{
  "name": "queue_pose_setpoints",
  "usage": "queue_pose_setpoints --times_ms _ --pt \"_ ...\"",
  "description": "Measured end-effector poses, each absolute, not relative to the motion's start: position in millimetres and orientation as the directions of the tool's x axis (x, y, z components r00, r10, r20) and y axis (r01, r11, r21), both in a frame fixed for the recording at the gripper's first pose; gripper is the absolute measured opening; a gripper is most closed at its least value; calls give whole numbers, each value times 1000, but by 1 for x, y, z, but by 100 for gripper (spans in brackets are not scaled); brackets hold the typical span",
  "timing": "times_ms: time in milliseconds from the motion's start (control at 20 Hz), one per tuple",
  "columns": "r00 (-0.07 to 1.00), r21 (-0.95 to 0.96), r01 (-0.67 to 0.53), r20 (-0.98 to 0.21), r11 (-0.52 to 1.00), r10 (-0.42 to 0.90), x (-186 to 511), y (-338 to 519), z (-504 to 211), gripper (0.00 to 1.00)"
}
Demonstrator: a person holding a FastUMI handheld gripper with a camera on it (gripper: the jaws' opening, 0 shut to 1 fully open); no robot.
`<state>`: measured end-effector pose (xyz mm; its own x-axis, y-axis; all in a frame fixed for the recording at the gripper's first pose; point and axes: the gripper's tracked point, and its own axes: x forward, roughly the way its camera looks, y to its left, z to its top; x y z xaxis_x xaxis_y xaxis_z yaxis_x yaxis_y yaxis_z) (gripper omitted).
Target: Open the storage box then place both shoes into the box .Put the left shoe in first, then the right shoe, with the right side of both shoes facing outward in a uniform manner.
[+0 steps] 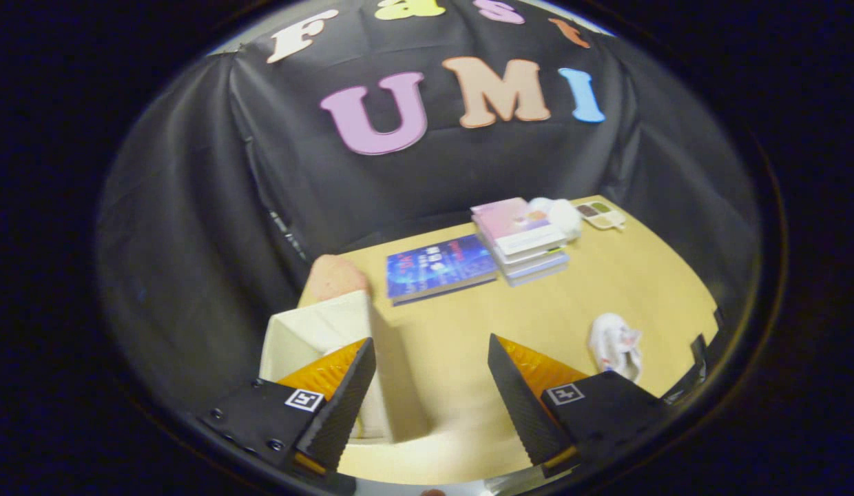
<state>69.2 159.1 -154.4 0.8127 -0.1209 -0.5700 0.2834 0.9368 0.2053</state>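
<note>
Plainly the tool [427, 399] hangs spread and empty above the tabletop [537, 310], the box [317, 337] by its left finger and a shoe [614, 344] lying off right, so a careless swing could knock the box aside.

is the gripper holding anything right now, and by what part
Nothing is held. The gripper has its jaws wide apart with only bare table between them. The cream storage box sits at one finger, and the white shoe lies apart, beyond the other.
</note>
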Motion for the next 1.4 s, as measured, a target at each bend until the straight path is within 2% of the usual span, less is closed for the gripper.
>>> queue_pose_setpoints --times_ms 200,500,700,950,1100,1400 --pt "703 54 428 -647 902 -295 22 55 -208 100" --pt "556 -60 546 -720 836 -415 -25 -40 -270 99" --pt "479 -149 548 -751 823 -454 -45 -77 -304 98" --pt "421 -217 485 -792 847 -443 -43 -91 -345 86" --pt "416 -233 458 -796 858 -439 -33 -99 -356 79" --pt "434 -244 430 -788 870 -436 1 -128 -372 77"
